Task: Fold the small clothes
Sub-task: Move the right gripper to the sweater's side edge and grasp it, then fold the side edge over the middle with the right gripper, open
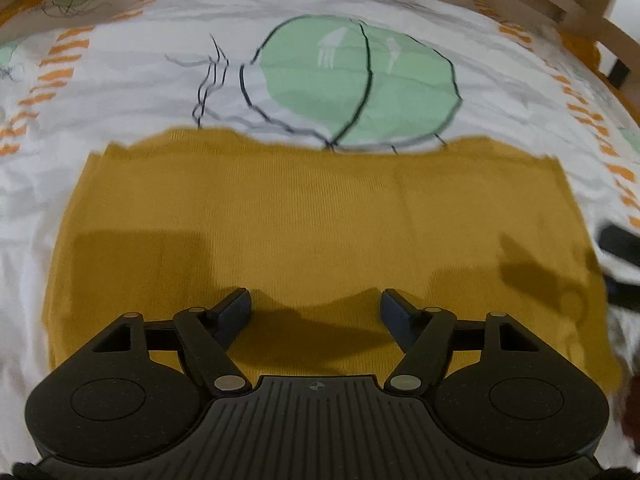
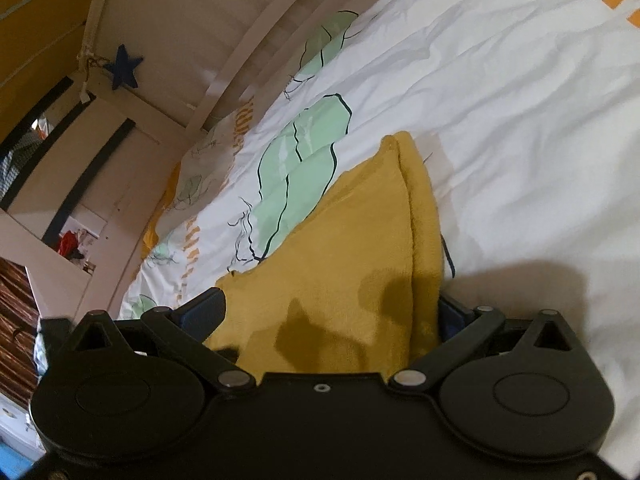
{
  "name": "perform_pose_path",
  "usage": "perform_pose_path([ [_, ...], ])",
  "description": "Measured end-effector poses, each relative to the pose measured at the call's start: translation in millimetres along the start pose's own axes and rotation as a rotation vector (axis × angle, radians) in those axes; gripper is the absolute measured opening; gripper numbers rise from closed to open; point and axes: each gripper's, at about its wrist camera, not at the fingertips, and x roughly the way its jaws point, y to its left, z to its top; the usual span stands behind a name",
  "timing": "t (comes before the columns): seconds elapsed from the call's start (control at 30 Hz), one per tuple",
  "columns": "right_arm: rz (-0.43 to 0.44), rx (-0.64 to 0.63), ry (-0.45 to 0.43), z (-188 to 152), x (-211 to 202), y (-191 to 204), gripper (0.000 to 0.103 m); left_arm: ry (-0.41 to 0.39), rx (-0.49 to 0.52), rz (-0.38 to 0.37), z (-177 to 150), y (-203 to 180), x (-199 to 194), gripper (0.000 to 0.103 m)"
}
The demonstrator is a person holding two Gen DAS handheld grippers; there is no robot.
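A mustard yellow garment [image 1: 312,216] lies flat on the white patterned bedsheet [image 1: 132,92]. My left gripper [image 1: 315,310] hovers open and empty just above its near part. The right gripper shows as a dark blur at the right edge of the left wrist view [image 1: 620,244]. In the right wrist view the same garment [image 2: 344,264] is doubled along its right edge, two layers showing. My right gripper [image 2: 328,312] is open wide, with the layered edge lying between its fingers; the right finger [image 2: 452,314] is partly hidden behind the cloth.
A wooden bed rail [image 1: 576,4] runs along the far right. In the right wrist view a pale slatted bed frame [image 2: 240,76] with a blue star [image 2: 125,69] stands at the far side, with a room beyond. White sheet [image 2: 540,140] lies to the right.
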Motion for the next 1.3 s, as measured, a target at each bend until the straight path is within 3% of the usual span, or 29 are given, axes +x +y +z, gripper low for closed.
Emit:
perform_pose_path([
  [0.2,-0.013,-0.026,0.017,-2.9,1.2,5.4,0.103,0.037,0.022,-0.034,-29.6,9.3,-9.4,0.069],
  [0.37,-0.030,-0.042,0.024,-6.4,1.3,8.9,0.103,-0.001,0.021,-0.054,-28.2,21.4,-21.0,0.068],
  [0.57,-0.073,-0.065,0.043,-11.2,0.8,17.7,0.101,-0.074,0.029,-0.005,-17.5,50.3,-46.6,0.068],
  [0.63,-0.108,-0.086,0.051,-12.6,1.7,22.5,0.095,-0.074,0.013,0.006,-13.3,61.7,-50.1,0.068],
  [0.73,-0.159,-0.092,0.055,-12.8,2.5,26.0,0.076,-0.077,-0.001,0.026,-11.4,78.1,-53.2,0.068],
  [0.83,-0.211,-0.067,0.056,-10.4,1.5,24.1,0.046,-0.082,-0.032,0.028,-13.7,94.3,-52.2,0.068],
  [0.87,-0.226,-0.063,0.057,-9.7,1.1,24.0,0.029,-0.079,-0.052,0.022,-14.8,100.4,-50.8,0.068],
  [1.07,-0.332,-0.093,0.057,-10.2,2.7,44.0,0.026,-0.042,-0.127,0.009,-9.2,122.4,-40.8,0.068],
  [1.3,-0.425,-0.178,0.058,-5.4,13.5,90.7,0.025,-0.078,-0.138,0.009,9.9,137.3,-58.8,0.068],
])
